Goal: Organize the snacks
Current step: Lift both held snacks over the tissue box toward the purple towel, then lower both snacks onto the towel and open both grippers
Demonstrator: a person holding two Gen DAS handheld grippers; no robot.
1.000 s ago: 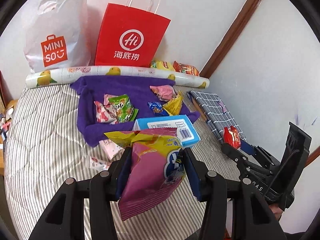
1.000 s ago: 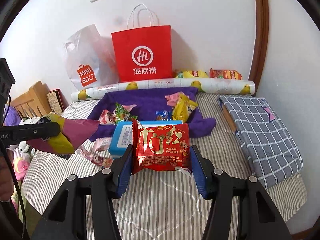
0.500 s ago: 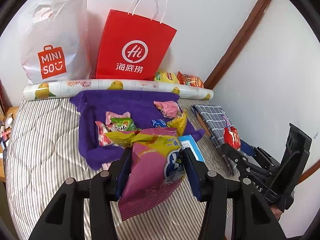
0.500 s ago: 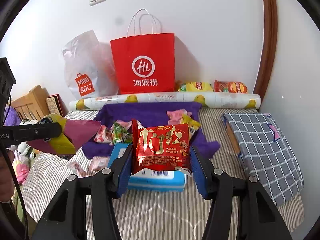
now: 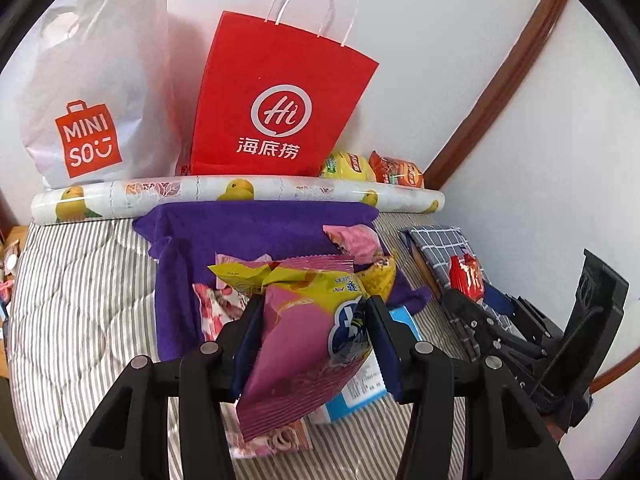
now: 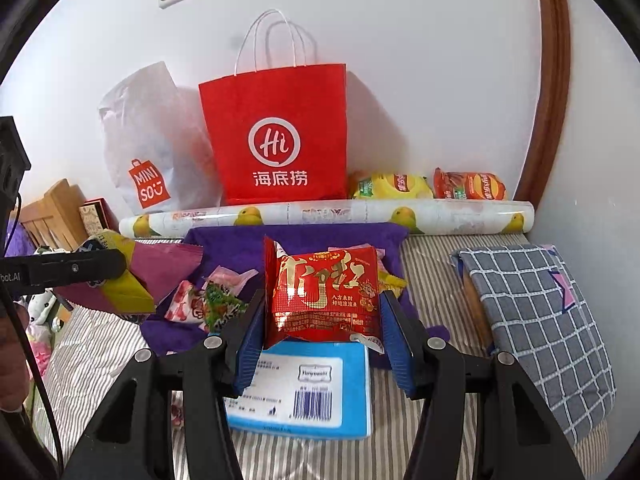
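Left gripper [image 5: 310, 344] clamped on a pink-and-yellow crinkly snack bag [image 5: 296, 344], held in the air above the striped mattress [image 5: 80, 320]. Right gripper [image 6: 322, 340] clamped on a red foil snack packet [image 6: 324, 296], over a blue tissue pack [image 6: 316, 392], near the purple towel [image 6: 240, 244] with loose snacks

Each gripper is built from matte black plastic links, joined by round silver-grey screws set at the knuckles. The left gripper [image 5: 312, 344] and the right gripper [image 6: 322, 340] are both fitted with dark blue ribbed pads [image 6: 250, 344] on the inner faces of the fingers. White lettering is printed along the side of the left gripper as seen from the right wrist view, and a thin black cable [image 6: 28, 352] is hung beneath it. A boxy black housing is carried at the rear of each tool.
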